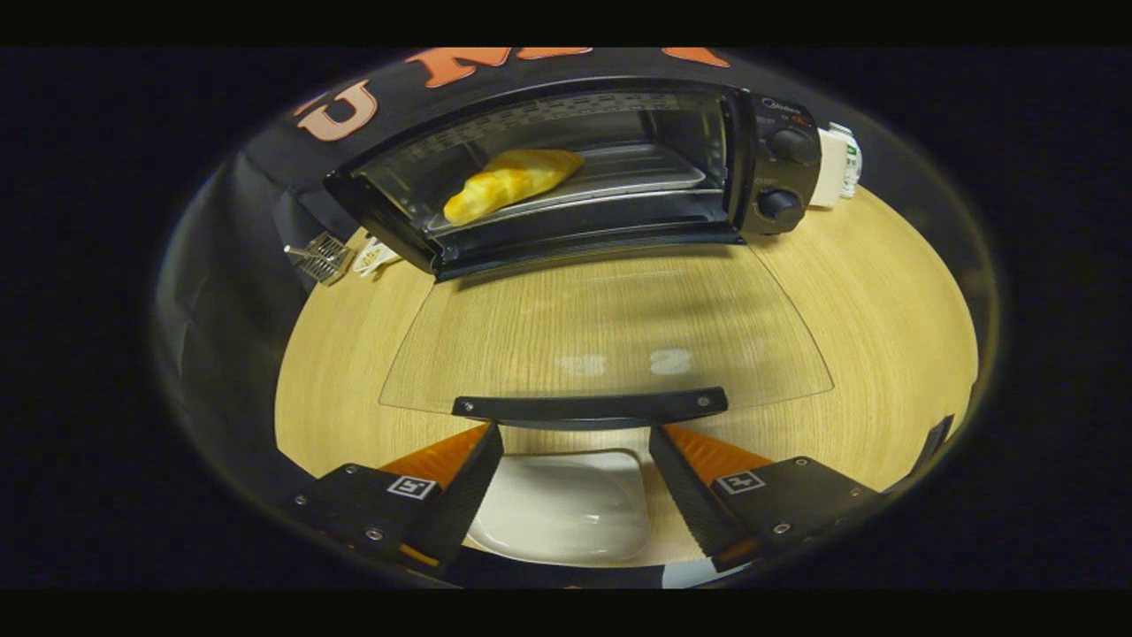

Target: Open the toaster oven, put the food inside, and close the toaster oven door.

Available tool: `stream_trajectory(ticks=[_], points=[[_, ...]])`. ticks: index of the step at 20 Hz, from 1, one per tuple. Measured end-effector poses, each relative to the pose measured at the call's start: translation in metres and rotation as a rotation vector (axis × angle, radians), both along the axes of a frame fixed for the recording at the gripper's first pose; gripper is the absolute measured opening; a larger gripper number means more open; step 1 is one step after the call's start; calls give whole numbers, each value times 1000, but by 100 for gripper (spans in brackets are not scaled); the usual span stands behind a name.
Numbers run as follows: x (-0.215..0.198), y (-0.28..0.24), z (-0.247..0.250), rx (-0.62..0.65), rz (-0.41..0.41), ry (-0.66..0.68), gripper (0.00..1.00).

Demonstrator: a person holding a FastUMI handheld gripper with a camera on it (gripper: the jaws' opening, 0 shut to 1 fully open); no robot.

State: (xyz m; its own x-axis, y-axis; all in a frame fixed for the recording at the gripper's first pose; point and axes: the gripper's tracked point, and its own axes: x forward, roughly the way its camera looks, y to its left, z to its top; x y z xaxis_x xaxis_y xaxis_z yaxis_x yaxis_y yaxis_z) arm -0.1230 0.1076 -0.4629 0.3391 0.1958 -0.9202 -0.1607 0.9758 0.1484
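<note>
A black toaster oven (pixel 769 168) stands at the back of the wooden table, its glass door (pixel 610 327) folded down flat toward me. A golden croissant (pixel 513 181) lies on the rack inside the oven. The door's black handle (pixel 591 407) sits just ahead of my fingertips. My gripper (pixel 575 429) is open, its two orange-and-black fingers (pixel 460 482) spread wide just below the handle, with nothing held. Between the fingers, lower down, rests an empty white dish (pixel 566 513) on the table.
A small metal rack tool (pixel 320 257) and a pale object lie left of the oven. A white box with a green-labelled item (pixel 838 164) stands behind the oven's right side. Bare wooden table (pixel 884 318) extends to the right of the door.
</note>
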Motion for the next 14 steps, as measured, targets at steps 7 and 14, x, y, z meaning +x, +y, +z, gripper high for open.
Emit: stream_trajectory(ticks=[7,14], points=[[29,12,30,-107,179,-162,99],[92,18,70,-46,18,-242,99]])
